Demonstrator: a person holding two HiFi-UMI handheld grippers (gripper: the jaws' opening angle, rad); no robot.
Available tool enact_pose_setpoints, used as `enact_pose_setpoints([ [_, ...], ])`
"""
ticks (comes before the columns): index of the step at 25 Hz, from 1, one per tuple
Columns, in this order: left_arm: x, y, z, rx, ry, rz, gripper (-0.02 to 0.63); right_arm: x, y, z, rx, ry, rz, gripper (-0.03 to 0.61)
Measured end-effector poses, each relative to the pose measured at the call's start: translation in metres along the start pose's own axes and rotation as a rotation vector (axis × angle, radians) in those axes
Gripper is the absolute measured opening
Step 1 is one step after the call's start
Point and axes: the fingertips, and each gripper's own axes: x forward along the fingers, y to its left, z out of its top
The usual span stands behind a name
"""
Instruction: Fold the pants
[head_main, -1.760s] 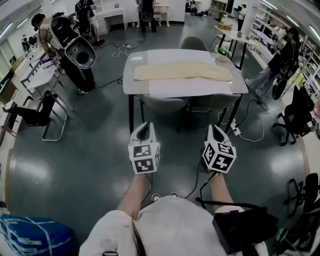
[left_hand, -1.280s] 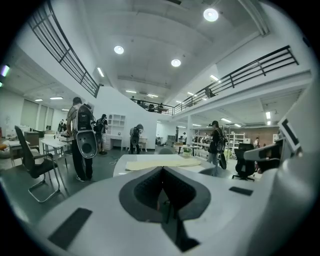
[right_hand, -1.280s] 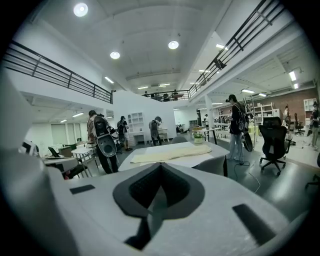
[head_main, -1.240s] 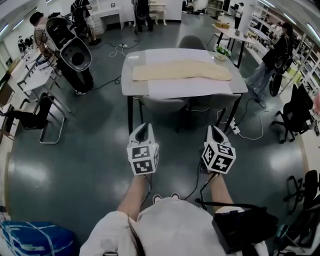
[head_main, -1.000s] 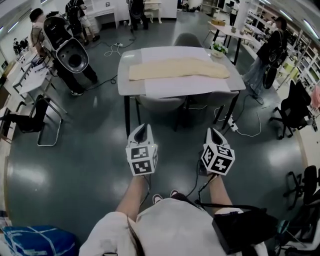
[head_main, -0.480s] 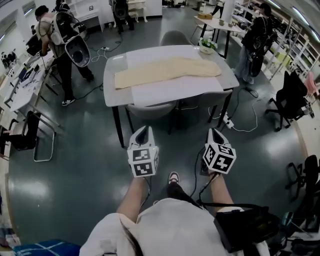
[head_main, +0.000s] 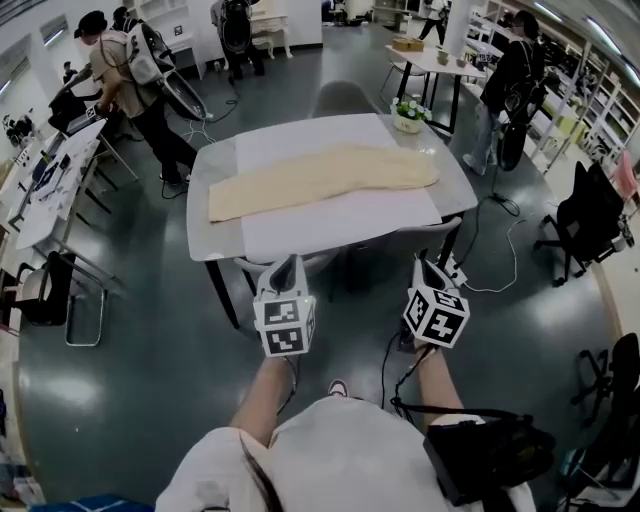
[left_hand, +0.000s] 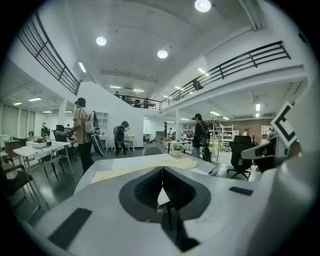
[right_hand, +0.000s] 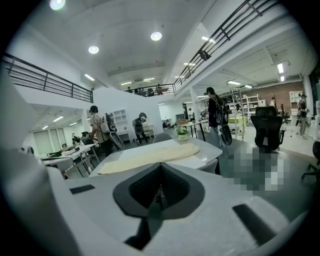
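From the head view, the pants lie flat and long across the table, on a white sheet. The left gripper and the right gripper are held up in front of the table's near edge.

In the left gripper view, its jaws are pressed together with nothing between them. The pants are on the table ahead.

In the right gripper view, its jaws are shut tight and hold nothing too. The pants are on the table ahead.

Closed left claw faces pants lying on table
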Motion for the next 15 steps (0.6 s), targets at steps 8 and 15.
enact_pose_setpoints([
  [8,0.077,-0.012,0.006,0.001,0.043,0.027,0.008,0.074,-0.050,0.021,0.058,0.030,-0.003,-0.008],
  [15,0.133,-0.014,0.006,-0.004,0.066,0.016,0.008,0.122,-0.069,0.025,0.069,0.057,-0.015,-0.006],
])
